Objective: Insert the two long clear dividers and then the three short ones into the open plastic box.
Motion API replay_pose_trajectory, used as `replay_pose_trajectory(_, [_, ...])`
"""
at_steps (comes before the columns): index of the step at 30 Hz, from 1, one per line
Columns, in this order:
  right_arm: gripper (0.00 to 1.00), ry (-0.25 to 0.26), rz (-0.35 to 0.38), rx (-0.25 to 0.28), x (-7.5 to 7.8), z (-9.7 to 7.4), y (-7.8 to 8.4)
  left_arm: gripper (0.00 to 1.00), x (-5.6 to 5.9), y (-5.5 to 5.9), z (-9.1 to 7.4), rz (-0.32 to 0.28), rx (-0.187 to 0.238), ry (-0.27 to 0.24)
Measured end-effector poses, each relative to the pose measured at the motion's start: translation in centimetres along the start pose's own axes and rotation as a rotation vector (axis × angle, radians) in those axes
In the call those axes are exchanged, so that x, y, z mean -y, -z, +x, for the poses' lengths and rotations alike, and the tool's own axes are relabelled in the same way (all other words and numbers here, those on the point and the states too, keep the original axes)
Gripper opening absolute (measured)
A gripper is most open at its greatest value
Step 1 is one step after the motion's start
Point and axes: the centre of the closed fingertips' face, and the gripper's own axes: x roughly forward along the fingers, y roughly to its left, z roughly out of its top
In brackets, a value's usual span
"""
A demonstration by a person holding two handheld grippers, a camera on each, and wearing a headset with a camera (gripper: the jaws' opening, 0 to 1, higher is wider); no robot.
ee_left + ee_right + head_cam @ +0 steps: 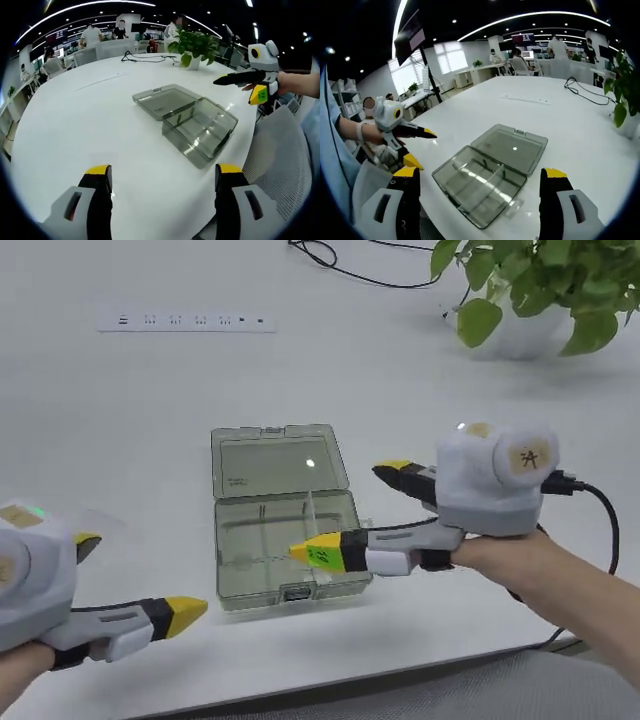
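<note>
The open plastic box sat mid-desk, lid flipped back, its long side running left to right. The right claw, jaws apart and empty, hovered over its right end, clearly nearer. The left claw, also spread, hung near-left.
</note>
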Motion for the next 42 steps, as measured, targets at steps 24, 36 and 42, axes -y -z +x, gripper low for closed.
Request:
replay_pose_trajectory(24, [0.99, 0.013, -0.020, 0.034, 0.1, -3.5, 1.8, 0.59, -8.9, 4.4, -0.5, -0.028, -0.310, -0.146])
replay_pose_trajectory(36, [0.96, 0.031, -0.015, 0.007, 0.5, -4.5, 2.7, 0.44, -9.0, 5.2, -0.6, 0.004, -0.373, -0.127])
replay_pose_trajectory(42, [0.95, 0.031, -0.034, 0.004, 0.4, -4.2, 2.7, 0.40, -9.1, 5.2, -0.8, 0.023, -0.387, -0.134])
